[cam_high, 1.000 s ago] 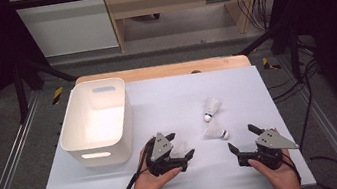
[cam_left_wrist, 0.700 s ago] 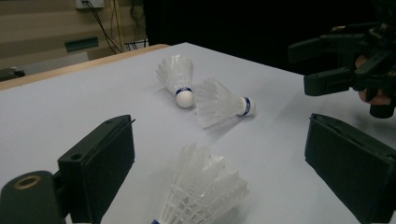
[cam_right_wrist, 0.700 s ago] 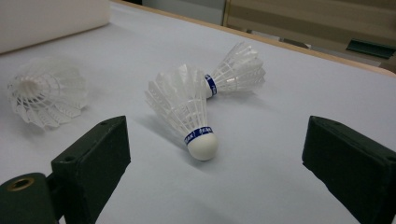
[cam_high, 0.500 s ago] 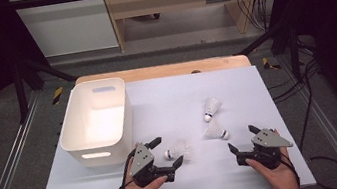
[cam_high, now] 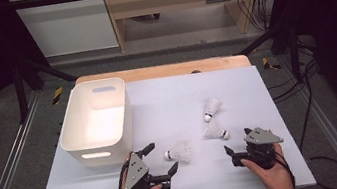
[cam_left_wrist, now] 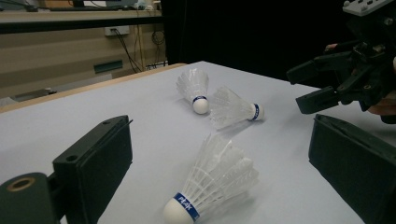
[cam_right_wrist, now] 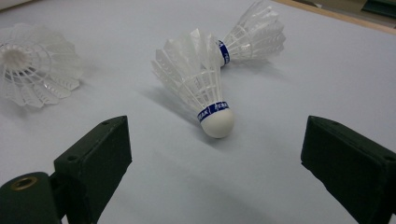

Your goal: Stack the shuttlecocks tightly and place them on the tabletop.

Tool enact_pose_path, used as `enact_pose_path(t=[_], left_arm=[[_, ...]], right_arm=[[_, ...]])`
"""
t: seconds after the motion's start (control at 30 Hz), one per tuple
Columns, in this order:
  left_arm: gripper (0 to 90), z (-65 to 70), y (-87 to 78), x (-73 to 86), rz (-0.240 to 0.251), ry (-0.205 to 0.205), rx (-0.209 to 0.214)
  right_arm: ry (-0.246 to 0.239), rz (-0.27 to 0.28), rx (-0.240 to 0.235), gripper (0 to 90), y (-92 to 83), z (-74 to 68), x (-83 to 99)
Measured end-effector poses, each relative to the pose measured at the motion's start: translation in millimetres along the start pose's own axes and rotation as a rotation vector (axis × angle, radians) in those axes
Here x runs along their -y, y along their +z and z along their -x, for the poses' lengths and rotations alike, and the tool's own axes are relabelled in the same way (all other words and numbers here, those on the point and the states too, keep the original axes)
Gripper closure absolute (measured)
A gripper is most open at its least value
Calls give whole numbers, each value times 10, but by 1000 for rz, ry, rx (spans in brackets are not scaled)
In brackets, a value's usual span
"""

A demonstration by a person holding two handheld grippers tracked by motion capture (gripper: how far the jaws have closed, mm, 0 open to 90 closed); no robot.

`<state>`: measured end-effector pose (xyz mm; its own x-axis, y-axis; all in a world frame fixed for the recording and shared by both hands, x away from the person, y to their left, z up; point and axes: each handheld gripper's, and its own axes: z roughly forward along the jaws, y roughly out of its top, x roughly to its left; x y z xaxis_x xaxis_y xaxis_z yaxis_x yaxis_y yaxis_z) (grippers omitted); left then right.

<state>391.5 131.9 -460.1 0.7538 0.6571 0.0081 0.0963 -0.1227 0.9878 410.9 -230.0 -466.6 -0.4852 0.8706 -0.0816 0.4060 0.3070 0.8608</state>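
Three white shuttlecocks lie on the pale table sheet (cam_high: 167, 99). The nearest shuttlecock (cam_high: 179, 152) (cam_left_wrist: 215, 182) rests on its side just ahead of my left gripper (cam_high: 161, 159) (cam_left_wrist: 217, 135), whose jaws have just been opening and stand open, not touching it. Two more lie farther right: one shuttlecock (cam_high: 212, 107) (cam_right_wrist: 254, 35) and another shuttlecock (cam_high: 215, 130) (cam_right_wrist: 201, 84). My right gripper (cam_high: 236, 141) (cam_right_wrist: 215, 140) is open, with that last shuttlecock's cork just ahead of its jaws, untouched. The right gripper (cam_left_wrist: 327, 84) also appears in the left gripper view.
A white plastic bin (cam_high: 94, 115) stands on the left of the sheet, close to the left hand. A wooden strip (cam_high: 163, 70) borders the table's far edge. Metal rails run along both sides, with cables at the right.
The left gripper has drawn back to the left and opened. The shuttlecock it was over now lies free on the sheet to its right. The right gripper has stayed in place.
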Motion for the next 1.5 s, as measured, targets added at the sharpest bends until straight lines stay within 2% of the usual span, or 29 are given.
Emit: enact_pose_path(t=[0.17, 0.33, 0.6, 0.67, 0.8, 0.87, 0.97, 1.0, 1.07, 1.1, 1.17, 1.3, 1.37, 1.5], left_arm=[[54, -11, -18, 16, -5, -16, 13], [53, -7, -57, 32, -8, -16, 17], [44, -17, -184, 52, 2, -26, 26], [42, -26, -229, 61, 1, -22, 23], [39, -42, -296, 88, 1, -22, 21], [39, -47, -307, 93, 4, -25, 21], [39, -49, -310, 92, 7, -22, 20], [39, -50, -307, 96, 5, -20, 20], [39, -48, -299, 108, -2, -18, 21], [39, -48, -299, 108, -2, -18, 21], [39, -61, -300, 115, -9, -15, 20], [40, -73, -299, 118, -6, -24, 19], [40, -79, -301, 123, -7, -26, 18], [42, -87, -309, 127, -4, -32, 15]], right_arm=[[16, -38, -33, 80, -11, -3, -9], [33, -41, -49, 77, -27, 5, -24], [1, -58, -52, 87, 19, -41, -57], [-27, -66, -53, 80, 44, -82, -84], [-100, -40, -35, 78, 90, -161, -193], [-125, -49, -34, 82, 136, -175, -271], [-134, -72, -44, 82, 183, -184, -370], [-167, -97, -56, 83, 220, -198, -480], [-200, -131, -72, 81, 270, -211, -590], [-200, -131, -72, 81, 270, -211, -590], [-230, -170, -107, 85, 358, -223, -743], [-266, -183, -121, 112, 463, -250, -883], [-285, -189, -149, 121, 544, -273, -949], [-351, -248, -200, 164, 733, -345, -1026]])
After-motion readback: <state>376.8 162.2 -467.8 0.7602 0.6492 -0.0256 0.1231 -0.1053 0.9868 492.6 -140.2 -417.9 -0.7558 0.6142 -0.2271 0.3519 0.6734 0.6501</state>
